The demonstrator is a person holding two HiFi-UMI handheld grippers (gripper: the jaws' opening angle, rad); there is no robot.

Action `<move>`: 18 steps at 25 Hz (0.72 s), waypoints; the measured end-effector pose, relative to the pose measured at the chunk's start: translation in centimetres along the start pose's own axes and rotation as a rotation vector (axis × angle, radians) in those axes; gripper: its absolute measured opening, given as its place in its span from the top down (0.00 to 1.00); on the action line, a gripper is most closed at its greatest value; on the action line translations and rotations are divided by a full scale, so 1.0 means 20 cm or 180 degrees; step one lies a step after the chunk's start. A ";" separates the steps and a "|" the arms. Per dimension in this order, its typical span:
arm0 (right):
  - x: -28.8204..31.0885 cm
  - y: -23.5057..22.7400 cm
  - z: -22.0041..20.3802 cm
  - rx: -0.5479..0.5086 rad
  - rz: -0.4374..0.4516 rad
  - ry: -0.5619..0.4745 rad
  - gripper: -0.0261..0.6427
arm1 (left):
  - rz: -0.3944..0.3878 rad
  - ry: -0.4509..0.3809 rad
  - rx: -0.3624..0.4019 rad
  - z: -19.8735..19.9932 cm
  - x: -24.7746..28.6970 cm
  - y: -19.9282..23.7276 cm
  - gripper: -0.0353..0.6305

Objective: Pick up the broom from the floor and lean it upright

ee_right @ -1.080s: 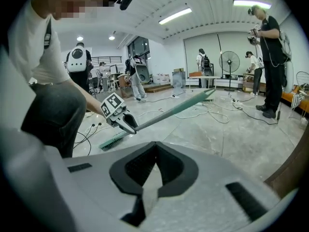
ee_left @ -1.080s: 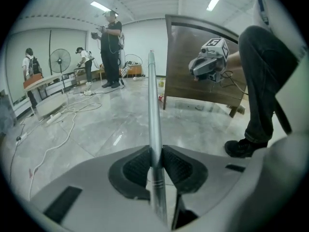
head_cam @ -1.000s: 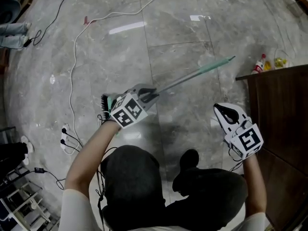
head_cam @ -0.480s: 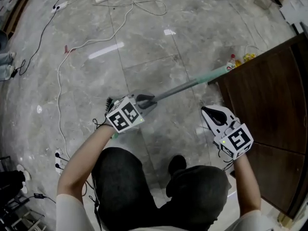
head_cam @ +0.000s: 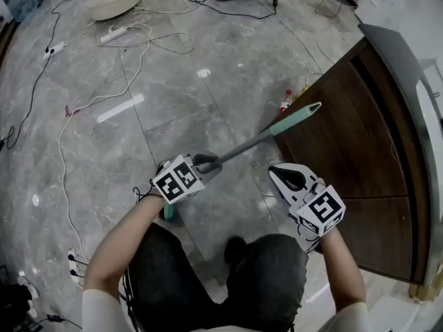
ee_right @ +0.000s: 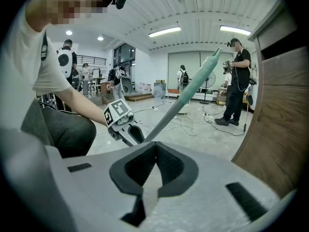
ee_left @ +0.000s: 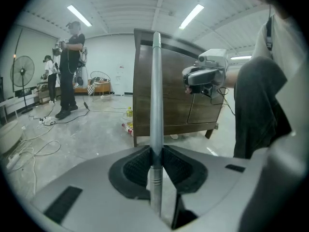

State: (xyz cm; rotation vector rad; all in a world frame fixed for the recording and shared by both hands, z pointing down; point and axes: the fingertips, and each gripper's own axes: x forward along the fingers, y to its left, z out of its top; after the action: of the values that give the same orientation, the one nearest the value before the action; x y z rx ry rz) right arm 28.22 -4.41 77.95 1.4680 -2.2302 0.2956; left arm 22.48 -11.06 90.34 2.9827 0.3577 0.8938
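A person raises a broom (head_cam: 257, 139) beside a dark wooden cabinet (head_cam: 360, 151). The left hand-held gripper (head_cam: 208, 163) is clamped on the slim grey metal handle, its ribbed pads pressing the pole from both sides low on the shaft. The broom is off the floor (head_cam: 104, 151) and slants up toward the cabinet, and its pale green grip end (head_cam: 299, 115) sits just in front of the cabinet's near corner. The brush end points away from the cabinet and is mostly hidden under the gripper's marker cube.

The right hand-held gripper (head_cam: 280, 175) hangs empty between the person and the cabinet, jaws together, apart from the handle.

The pole looks stiff and light, but its smooth metal could twist or slide in a single narrow pinch, with the brush's weight at the far end. A second hold higher up, near the green sleeve, would likely steady it for leaning against the cabinet's side.
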 end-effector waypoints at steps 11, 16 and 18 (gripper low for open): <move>-0.23 -0.11 0.05 0.0059 -0.0362 -0.0053 0.96 | -0.0312 -0.0304 -0.0288 0.40 0.29 -0.15 0.84; -0.33 -0.15 0.03 0.0105 -0.0462 -0.0058 0.96 | -0.0422 -0.0342 -0.0331 0.53 0.46 -0.21 0.84; -0.36 -0.17 0.03 0.0125 -0.0505 -0.0065 0.96 | -0.0442 -0.0335 -0.0305 0.57 0.53 -0.23 0.84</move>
State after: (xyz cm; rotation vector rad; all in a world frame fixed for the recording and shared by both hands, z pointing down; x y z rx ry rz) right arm 33.63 -0.12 73.79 1.6644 -2.1191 0.2756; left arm 36.29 -3.61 86.20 2.8616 0.4971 0.7170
